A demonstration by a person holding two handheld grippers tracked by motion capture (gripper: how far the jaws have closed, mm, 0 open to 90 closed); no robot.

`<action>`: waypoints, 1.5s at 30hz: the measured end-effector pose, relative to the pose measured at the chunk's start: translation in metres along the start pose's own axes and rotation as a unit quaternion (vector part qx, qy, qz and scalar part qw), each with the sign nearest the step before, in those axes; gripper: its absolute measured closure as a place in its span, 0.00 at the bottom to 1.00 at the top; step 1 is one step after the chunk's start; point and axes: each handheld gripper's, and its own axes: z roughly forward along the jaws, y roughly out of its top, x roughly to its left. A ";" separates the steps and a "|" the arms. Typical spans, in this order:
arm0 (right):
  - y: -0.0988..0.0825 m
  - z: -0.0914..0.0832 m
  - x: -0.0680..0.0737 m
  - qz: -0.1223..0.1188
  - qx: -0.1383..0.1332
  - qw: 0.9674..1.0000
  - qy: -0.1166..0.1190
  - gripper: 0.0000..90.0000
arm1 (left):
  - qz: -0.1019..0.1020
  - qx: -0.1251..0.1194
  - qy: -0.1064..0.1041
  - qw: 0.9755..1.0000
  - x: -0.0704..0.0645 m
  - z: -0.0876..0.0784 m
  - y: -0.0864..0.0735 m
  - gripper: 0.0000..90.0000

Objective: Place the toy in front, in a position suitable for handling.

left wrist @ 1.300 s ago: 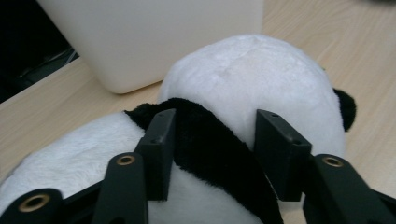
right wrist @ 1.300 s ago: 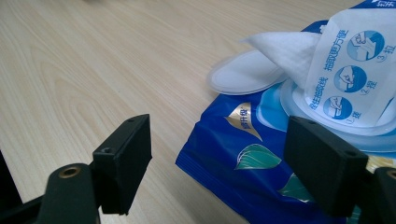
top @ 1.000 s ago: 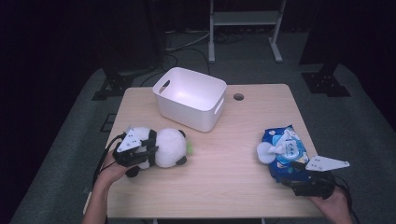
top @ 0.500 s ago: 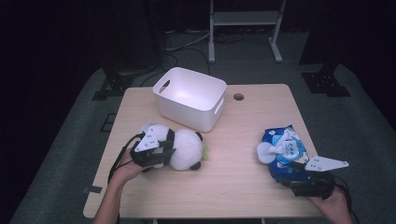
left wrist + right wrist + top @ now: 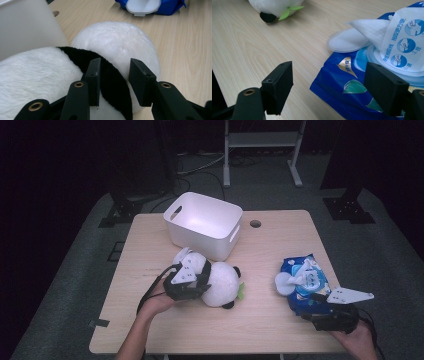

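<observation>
panda plush (image 5: pixel 222 284) lies on its side in the middle of the wooden table (image 5: pixel 260 325), just in front of the white plastic bin (image 5: pixel 203 224), and the left gripper (image 5: pixel 186 282) is on it from the left side. the left gripper view puts its two black pads pressed into the fur, one on the black band and one on the white, with a fold of the soft body pinched between them; the jaws have just been easing open a touch, yet the toy sits between them and the pads bear on it. a small green leaf (image 5: pixel 242 290) pokes out at the plush's right end, and a black foot (image 5: pixel 268 17) next to it comes up in the right gripper view. over on the right, the blue pack of wet wipes (image 5: pixel 305 282) rests flat on the table, its round white lid (image 5: pixel 348 40) flipped open and a wipe (image 5: pixel 372 27) standing up out of the top. the right gripper (image 5: pixel 330 316) sits at the near end of that pack, low on the table, jaws spread wide, with the corner of the pack lying in the gap and neither pad touching it. plush and wipes are well apart.
</observation>
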 end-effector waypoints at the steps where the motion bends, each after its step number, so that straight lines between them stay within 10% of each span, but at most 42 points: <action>1: 0.000 0.000 0.000 0.000 0.000 1.000 0.000 0.25 | 0.001 0.001 -0.002 1.000 -0.001 0.002 0.002 0.68; 13: 0.017 0.007 0.012 -0.008 -0.023 0.999 0.046 0.25 | 0.021 0.011 -0.012 1.000 -0.008 0.015 0.018 0.62; 19: 0.046 0.038 0.025 -0.023 -0.015 0.995 0.100 0.25 | 0.015 0.007 -0.018 1.000 -0.001 0.012 0.022 0.55; 29: 0.095 0.099 0.040 -0.066 0.028 0.991 0.109 0.25 | 0.014 -0.013 0.005 1.000 0.014 -0.023 0.031 0.49; 45: 0.112 0.133 0.033 -0.051 0.047 0.990 0.121 0.23 | -0.046 0.015 0.057 0.997 0.054 -0.056 -0.023 0.42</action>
